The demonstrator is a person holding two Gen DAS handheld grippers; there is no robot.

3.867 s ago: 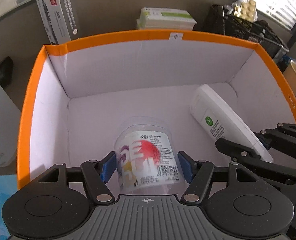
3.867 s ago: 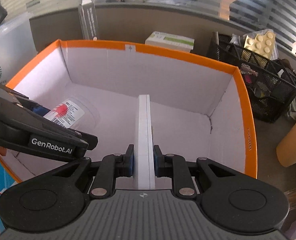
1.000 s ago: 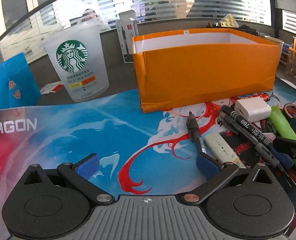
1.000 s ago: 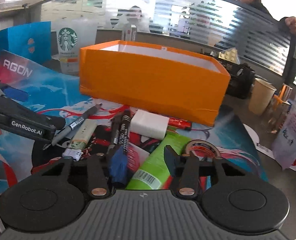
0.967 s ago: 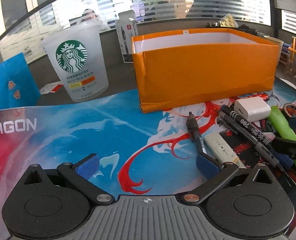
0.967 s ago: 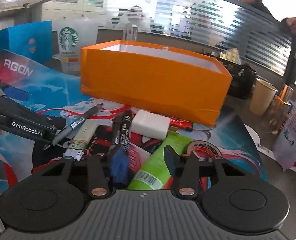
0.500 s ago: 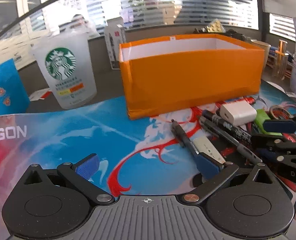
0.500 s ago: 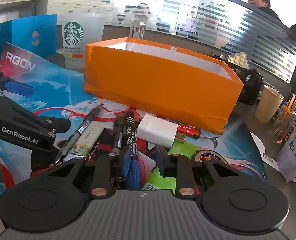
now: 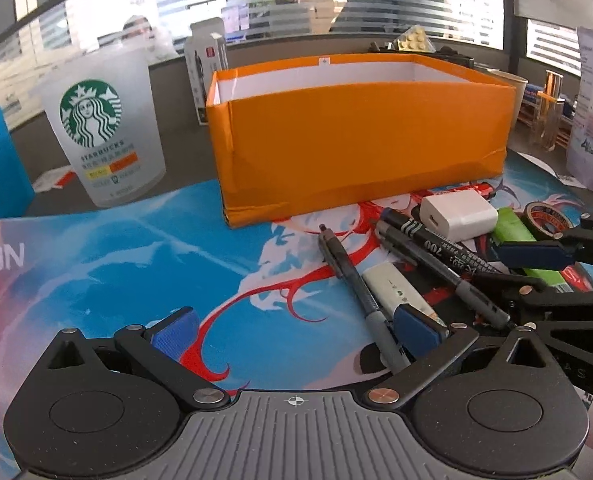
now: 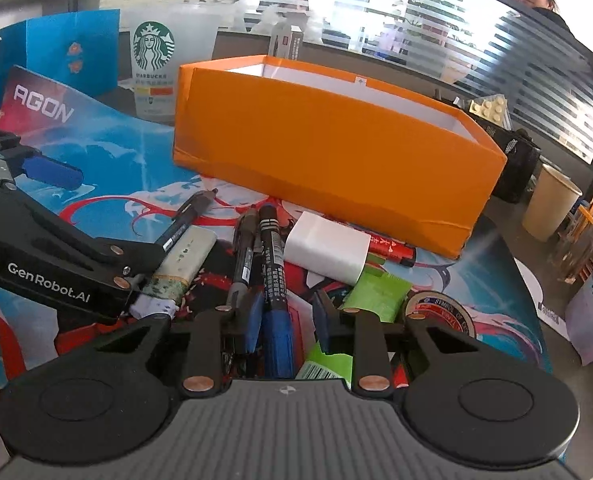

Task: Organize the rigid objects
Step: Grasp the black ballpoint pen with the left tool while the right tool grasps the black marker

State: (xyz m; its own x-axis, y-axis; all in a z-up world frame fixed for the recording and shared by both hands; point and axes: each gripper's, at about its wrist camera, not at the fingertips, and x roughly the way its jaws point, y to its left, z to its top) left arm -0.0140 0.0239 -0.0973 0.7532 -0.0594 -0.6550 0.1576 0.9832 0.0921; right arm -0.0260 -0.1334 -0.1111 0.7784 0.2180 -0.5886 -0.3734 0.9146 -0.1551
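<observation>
Presently logged: right gripper [image 10: 286, 316] jaws just narrowed around blue-capped marker [image 10: 274, 272] before orange box [image 10: 328, 148]; grasp uncertain. Left gripper [image 9: 296, 324] released, beside pen [image 9: 352, 280].

Left gripper [image 9: 294, 330]: black linkage arms, blue ribbed pads [image 9: 172, 330], brass and silver rivets at pivots, round black discs either side, grey ribbed housing with small crosshair mark. White "GenRobot.AI" lettering on side arm in right wrist view. Right gripper [image 10: 286, 322]: same build, copper rivets, blue pads, grey ribbed base.
</observation>
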